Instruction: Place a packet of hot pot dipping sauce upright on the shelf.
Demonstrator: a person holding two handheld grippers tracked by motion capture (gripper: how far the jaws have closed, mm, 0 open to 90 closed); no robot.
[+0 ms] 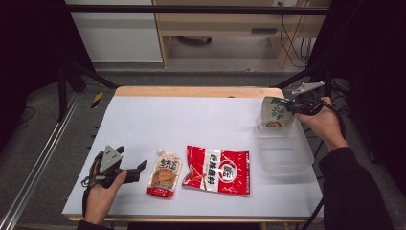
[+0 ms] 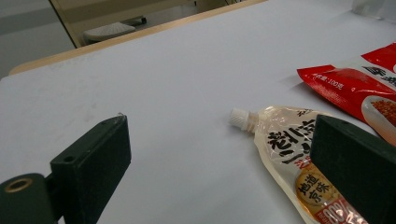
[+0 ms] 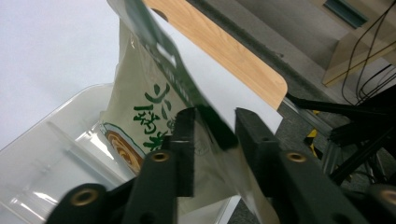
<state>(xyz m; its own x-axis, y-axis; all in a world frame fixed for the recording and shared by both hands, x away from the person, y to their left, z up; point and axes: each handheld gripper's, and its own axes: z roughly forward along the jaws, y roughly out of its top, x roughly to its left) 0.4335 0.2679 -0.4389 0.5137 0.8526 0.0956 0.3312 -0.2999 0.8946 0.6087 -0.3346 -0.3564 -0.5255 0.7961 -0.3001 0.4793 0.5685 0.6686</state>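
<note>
Right now the right gripper (image 1: 290, 104) has its jaws parted around the top edge of a pale cream, green-printed plastic food pouch (image 1: 276, 113). In the right gripper view the pouch's (image 3: 140, 102) upper seam passes between the two black jaws with a gap at the right-hand jaw, so the pads do not look pressed on it. The pouch stands nearly upright with its lower end down inside a clear, shallow plastic bin (image 1: 287, 155) at the table's right edge.

Judging by its creased film, the pouch is light, soft and somewhat slick; it would likely flop or slide if taken by the belly. The flat sealed strip along the top is the stiffest place to pinch.

To the left of the bin lies a red and white flat sachet (image 1: 218, 170), and beyond it a pale spouted pouch with a white cap and red base (image 1: 164, 173). Farther left again, the left gripper (image 1: 136, 168) rests on the white table sheet (image 1: 191, 120), jaws spread wide with nothing between them, the spouted pouch (image 2: 289, 154) just beside one jaw.
</note>
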